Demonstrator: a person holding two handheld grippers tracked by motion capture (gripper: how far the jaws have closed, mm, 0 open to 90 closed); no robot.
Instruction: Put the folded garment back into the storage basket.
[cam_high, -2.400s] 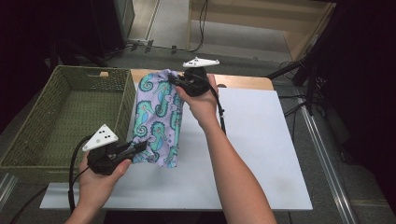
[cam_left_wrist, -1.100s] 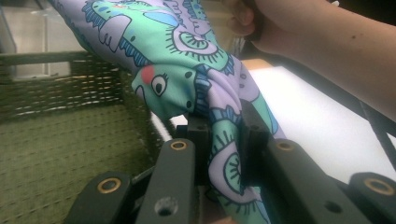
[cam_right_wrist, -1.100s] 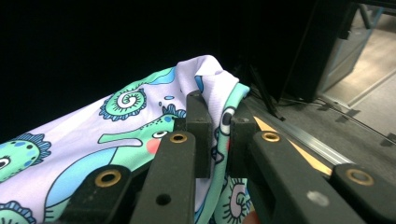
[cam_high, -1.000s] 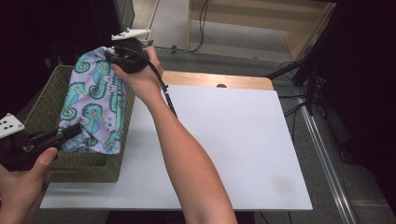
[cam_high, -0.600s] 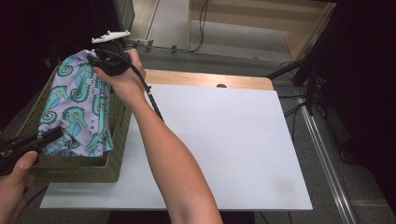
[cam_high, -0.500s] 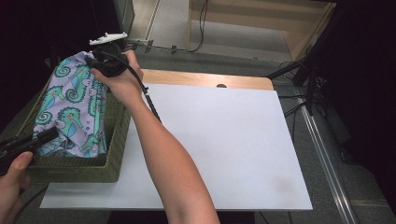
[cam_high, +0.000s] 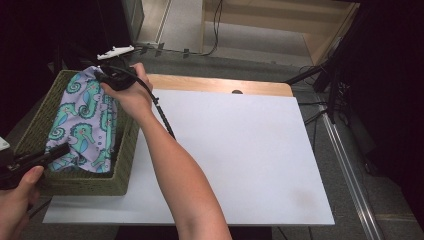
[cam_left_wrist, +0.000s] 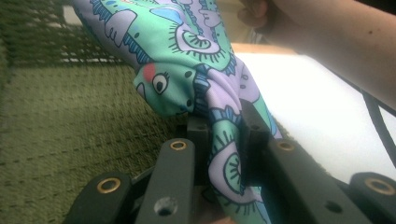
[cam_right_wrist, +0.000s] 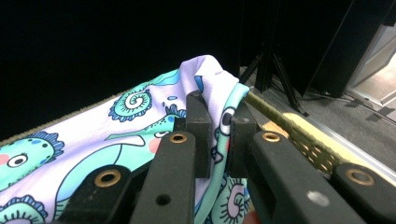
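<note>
In the high view, the seahorse-print cloth lies stretched inside the green woven basket at nine o'clock on the table, left of the white board. The right gripper pinches the cloth's far end at the basket's twelve o'clock; the left gripper grips the near end at six o'clock.

In the left gripper view, the jaws clamp a bunched fold of cloth above the basket's floor.

In the right gripper view, the jaws are clenched on the cloth's hem beside the basket rim at three o'clock.
</note>
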